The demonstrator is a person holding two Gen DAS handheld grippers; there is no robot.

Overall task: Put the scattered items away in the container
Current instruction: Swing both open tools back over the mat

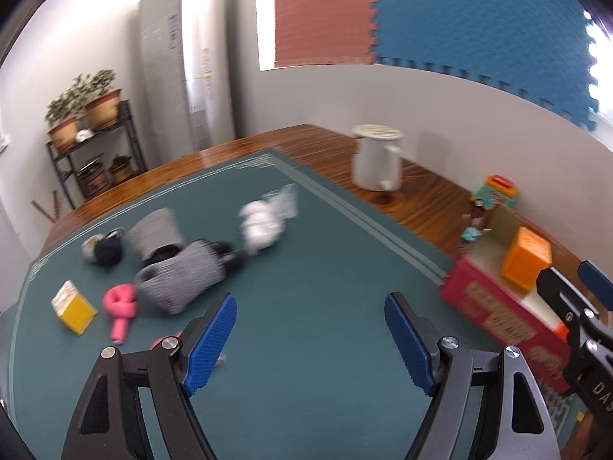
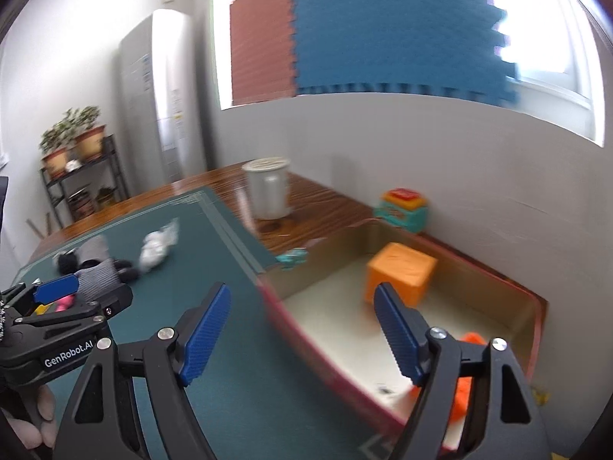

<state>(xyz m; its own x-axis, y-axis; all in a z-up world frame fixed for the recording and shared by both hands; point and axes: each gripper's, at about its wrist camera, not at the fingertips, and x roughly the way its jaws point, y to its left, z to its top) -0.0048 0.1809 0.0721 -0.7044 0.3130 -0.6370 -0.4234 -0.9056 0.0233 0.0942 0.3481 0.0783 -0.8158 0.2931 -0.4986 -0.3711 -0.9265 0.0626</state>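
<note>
Left hand-held gripper [image 1: 310, 339] hangs with jaws apart over the green mat [image 1: 306, 268]; right hand-held gripper [image 2: 302, 335], also apart and empty, straddles the red box's [image 2: 306, 345] near wall (orange cube [image 2: 400, 276] inside). Farther off, a pink toy [image 1: 122, 308], yellow block [image 1: 73, 307] and socks [image 1: 180, 276] lie scattered on the tabletop [image 1: 421, 199].

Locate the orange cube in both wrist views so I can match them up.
Left wrist: the orange cube sits at the right edge, inside the red cardboard box.
Right wrist: the orange cube is right of centre, on the box floor, just beyond the right finger.
Shared landmark: the white lidded pot on the wooden table behind the green mat.
</note>
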